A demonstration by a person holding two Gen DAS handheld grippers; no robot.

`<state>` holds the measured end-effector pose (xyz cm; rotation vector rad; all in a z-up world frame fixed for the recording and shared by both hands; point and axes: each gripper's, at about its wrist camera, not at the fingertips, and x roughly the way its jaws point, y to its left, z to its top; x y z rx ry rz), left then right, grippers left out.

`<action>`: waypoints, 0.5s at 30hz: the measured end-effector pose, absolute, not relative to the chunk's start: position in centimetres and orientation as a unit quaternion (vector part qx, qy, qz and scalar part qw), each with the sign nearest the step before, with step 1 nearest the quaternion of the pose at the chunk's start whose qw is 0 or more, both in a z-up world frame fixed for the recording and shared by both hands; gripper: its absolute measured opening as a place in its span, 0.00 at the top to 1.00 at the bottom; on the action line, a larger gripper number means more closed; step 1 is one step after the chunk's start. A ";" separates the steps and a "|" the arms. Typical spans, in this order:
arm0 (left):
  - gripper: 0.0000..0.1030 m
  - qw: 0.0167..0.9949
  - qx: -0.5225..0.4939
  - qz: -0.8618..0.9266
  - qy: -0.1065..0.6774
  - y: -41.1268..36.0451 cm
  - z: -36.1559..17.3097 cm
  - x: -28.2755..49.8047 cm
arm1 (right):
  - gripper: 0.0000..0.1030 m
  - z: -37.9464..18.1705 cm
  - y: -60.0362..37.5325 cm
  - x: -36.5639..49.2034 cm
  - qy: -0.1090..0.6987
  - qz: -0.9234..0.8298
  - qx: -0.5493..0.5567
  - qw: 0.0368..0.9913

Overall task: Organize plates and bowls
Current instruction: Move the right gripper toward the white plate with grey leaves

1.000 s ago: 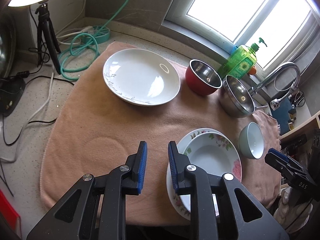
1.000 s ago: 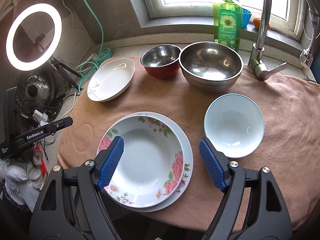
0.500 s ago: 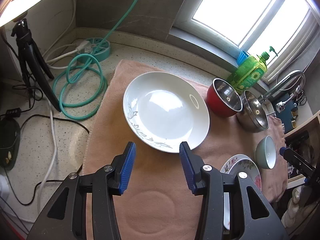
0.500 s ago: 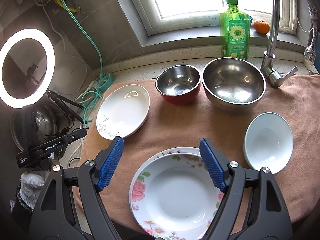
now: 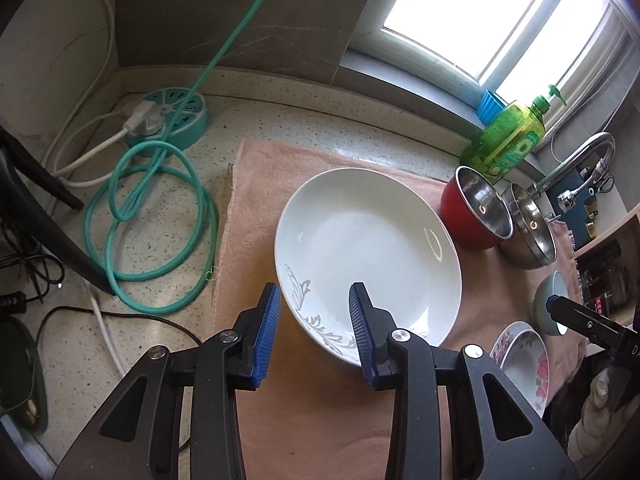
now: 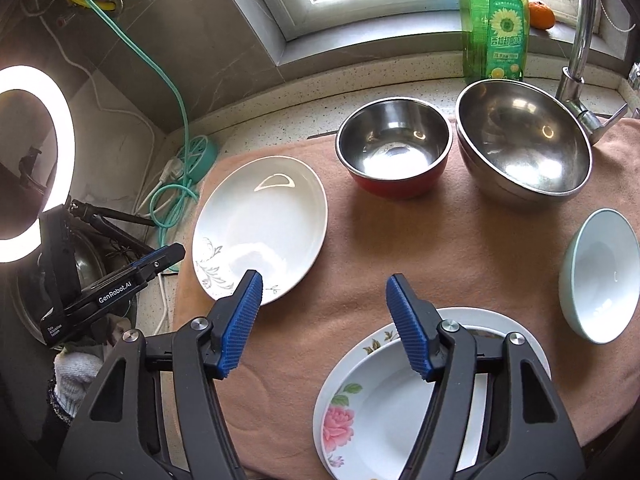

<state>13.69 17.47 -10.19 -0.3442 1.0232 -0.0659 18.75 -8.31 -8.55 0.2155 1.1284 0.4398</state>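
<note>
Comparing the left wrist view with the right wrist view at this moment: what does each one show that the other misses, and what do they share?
Only the left wrist view shows the blue ribbed cup on the sill and the shelf at far right. Only the right wrist view shows the ring light and the orange fruit. Both show the white leaf-pattern plate, the red bowl, the steel bowl, the pale green bowl, the floral plates and the green soap bottle. The left gripper and right gripper are open.

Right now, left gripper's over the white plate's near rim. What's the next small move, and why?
Probably ease the left gripper down and forward so its open jaws straddle the near rim of the white plate, then close. The rim lies between the fingers, ungripped; the right gripper hangs open, empty.
</note>
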 end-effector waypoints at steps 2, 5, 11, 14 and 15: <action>0.75 0.856 -0.170 -0.032 0.487 18.0 -10.5 14.5 | 0.43 -9.2 -8.0 19.4 0.538 0.203 0.104 0.812; 0.76 0.853 -0.171 -0.031 0.492 18.6 -11.1 15.6 | 0.51 -10.5 -7.7 20.6 0.553 0.198 0.114 0.801; 0.81 0.847 -0.168 -0.032 0.503 19.0 -12.1 17.4 | 0.61 -12.1 -6.8 22.8 0.571 0.193 0.123 0.788; 0.82 0.845 -0.167 -0.034 0.507 19.0 -12.7 18.1 | 0.66 -12.7 -6.2 23.5 0.577 0.194 0.121 0.784; 0.83 0.843 -0.169 -0.035 0.509 19.0 -12.9 18.3 | 0.67 -12.9 -6.1 23.7 0.578 0.193 0.121 0.784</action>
